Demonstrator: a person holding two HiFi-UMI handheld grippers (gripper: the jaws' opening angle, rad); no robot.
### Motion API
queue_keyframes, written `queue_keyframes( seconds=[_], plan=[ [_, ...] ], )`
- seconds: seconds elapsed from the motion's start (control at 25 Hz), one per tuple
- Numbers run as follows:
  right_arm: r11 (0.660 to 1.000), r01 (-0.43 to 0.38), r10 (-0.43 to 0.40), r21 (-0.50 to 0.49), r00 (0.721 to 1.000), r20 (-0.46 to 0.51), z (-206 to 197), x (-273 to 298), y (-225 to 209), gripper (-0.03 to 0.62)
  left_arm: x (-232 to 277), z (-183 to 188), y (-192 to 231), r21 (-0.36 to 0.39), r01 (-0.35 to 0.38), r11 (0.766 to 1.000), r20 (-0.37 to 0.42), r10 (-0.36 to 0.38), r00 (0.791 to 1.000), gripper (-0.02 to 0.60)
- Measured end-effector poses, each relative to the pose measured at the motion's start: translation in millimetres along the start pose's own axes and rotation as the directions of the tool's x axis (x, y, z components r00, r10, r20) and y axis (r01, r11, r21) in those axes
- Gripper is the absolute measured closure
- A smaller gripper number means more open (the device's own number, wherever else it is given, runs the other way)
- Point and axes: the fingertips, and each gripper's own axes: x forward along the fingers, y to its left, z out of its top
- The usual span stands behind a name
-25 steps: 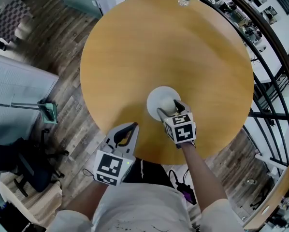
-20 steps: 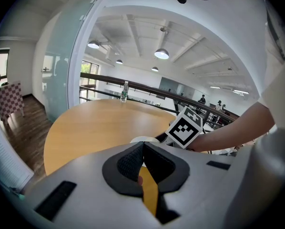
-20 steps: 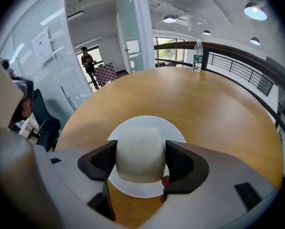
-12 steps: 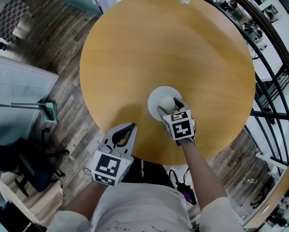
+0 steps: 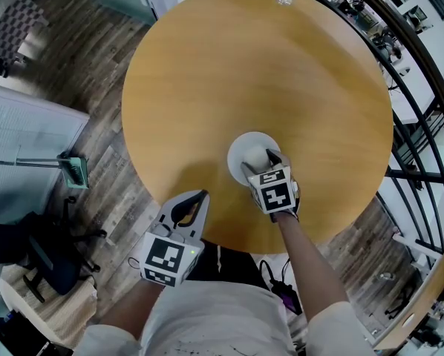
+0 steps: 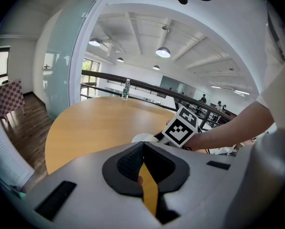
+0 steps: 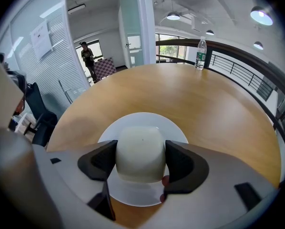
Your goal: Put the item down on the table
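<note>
A cream item is clamped in the right gripper, above a white plate; the left gripper is pressed together.

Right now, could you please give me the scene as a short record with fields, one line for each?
surface: round wooden table
right gripper: jaws shut on a cream item
item position: over a white plate; whether it touches the plate cannot be told
left gripper: jaws together, nothing between them, at the table's near edge
other: water bottle upright at the far edge
</note>
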Motion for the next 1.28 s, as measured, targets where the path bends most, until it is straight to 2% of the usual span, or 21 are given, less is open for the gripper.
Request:
queue_keyframes(
  seconds=[0.76,1.0,1.28],
  plan=[
    [1.000,-0.001,0.000,-0.026,0.999,-0.033,1.0,5.7,4.4,0.278,-1.8,-7.4,1.9,-0.030,0.000,1.000,-0.019,-0.001,1.000,0.560],
    [0.998,-0.014,0.013,-0.056,1.000,-0.021,1.1,5.5,6.3,0.278,-4.0,-8.1,0.7,-0.029,0.001,1.000,-0.018,-0.001,1.000,0.560],
    [1.000,-0.002,0.003,-0.021,0.999,0.036,11.4,-12.2,0.2,0.278,-6.4,-5.7,-1.0,-0.027,-0.001,1.000,-0.012,0.000,1.000,0.560]
  ],
)
